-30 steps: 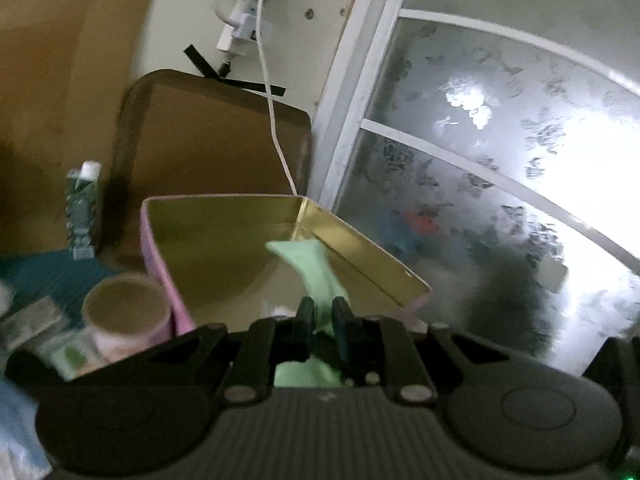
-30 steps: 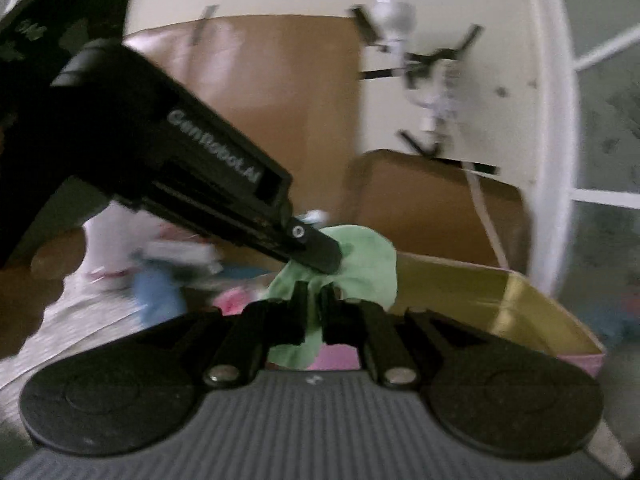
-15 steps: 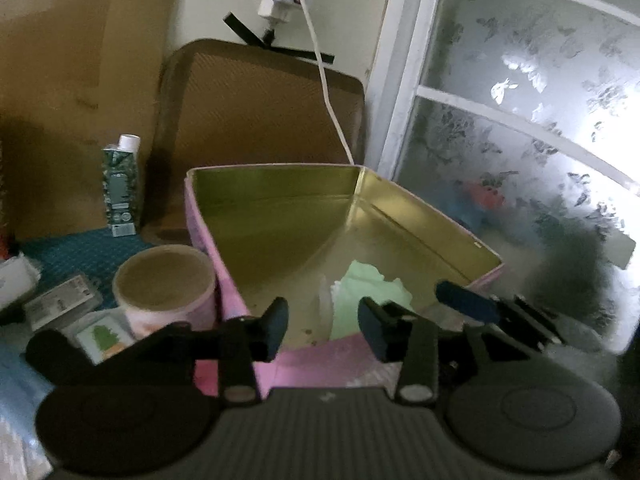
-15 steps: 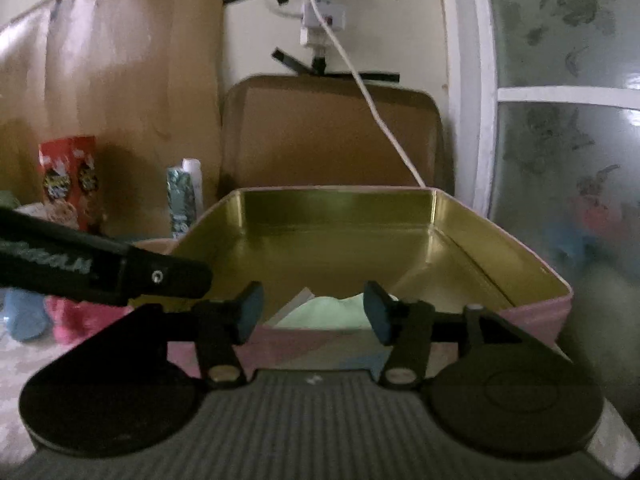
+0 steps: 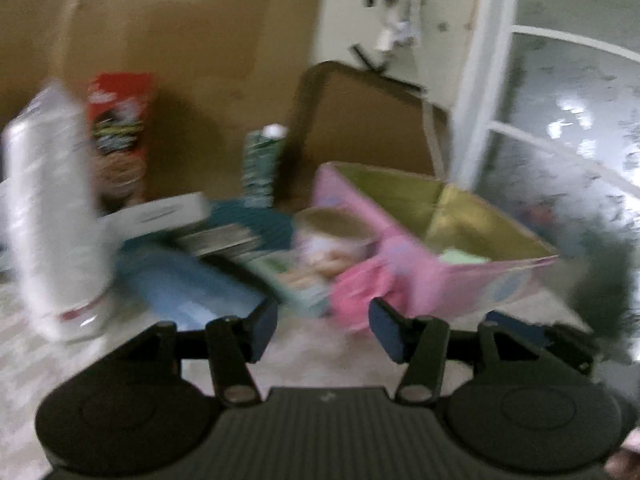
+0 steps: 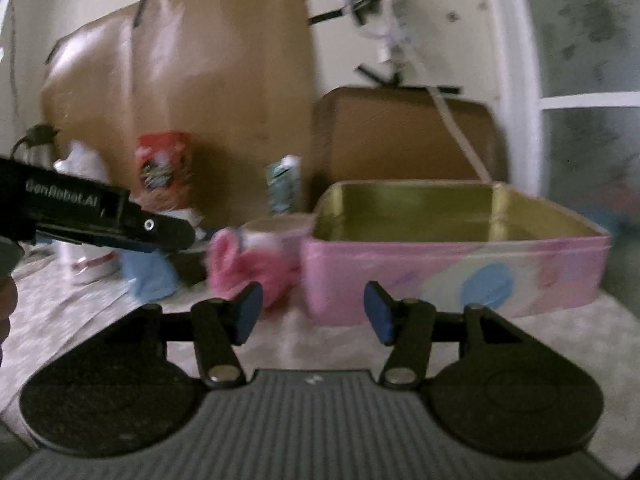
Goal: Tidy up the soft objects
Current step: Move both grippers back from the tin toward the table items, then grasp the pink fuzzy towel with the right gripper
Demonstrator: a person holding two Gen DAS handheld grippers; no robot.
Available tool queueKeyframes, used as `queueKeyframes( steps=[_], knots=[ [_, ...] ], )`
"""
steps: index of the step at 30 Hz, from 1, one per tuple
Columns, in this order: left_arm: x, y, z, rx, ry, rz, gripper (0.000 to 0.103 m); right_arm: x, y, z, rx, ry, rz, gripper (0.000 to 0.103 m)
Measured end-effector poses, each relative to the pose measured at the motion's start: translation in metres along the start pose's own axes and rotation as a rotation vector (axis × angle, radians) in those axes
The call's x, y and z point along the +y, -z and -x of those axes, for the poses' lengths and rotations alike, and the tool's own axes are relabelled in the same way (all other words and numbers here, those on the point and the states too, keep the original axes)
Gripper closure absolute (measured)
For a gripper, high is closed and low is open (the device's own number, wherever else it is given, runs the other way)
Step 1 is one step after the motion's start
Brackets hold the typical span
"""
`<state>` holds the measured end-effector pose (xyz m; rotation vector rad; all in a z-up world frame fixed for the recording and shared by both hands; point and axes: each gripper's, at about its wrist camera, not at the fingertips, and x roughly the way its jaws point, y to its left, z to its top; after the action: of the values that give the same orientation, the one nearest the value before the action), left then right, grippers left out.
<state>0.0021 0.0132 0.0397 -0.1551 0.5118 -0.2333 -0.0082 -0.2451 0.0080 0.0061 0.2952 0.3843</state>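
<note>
Beside the pink tin (image 6: pixel 452 268), both empty claws tilt slightly downward, left claw (image 5: pixel 323 330) opening, right claw (image 6: pixel 312 312) wide.

Pink tin (image 6: pixel 452 268): glossy metal, gold-lacquered inside. Beside it, pink soft item (image 6: pixel 248 268): fuzzy cloth. Behind the tin, brown board (image 6: pixel 404 136): matt cardboard. Gripper bodies: matt ribbed plastic.

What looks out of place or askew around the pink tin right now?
Nothing looks spilled or damaged. The green cloth lies inside the pink tin, while a pink fuzzy item and a blue soft item sit outside it on the table amid blurred clutter. Both grippers are empty.
</note>
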Motion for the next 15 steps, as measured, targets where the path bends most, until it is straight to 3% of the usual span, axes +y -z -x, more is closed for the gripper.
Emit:
queueKeyframes(
  steps=[7, 10, 15],
  knots=[
    [0.048, 0.019, -0.009, 0.033, -0.145, 0.073, 0.053, 0.029, 0.001, -0.019, 0.075, -0.051, 0.032, 0.044],
    [0.061, 0.017, -0.004, 0.005, -0.102, 0.143, 0.051, 0.036, 0.0, -0.026, 0.093, -0.055, 0.04, 0.044],
    [0.061, 0.019, -0.003, 0.002, -0.087, 0.15, 0.051, 0.043, 0.005, -0.034, 0.134, -0.058, 0.054, 0.044]
  ],
)
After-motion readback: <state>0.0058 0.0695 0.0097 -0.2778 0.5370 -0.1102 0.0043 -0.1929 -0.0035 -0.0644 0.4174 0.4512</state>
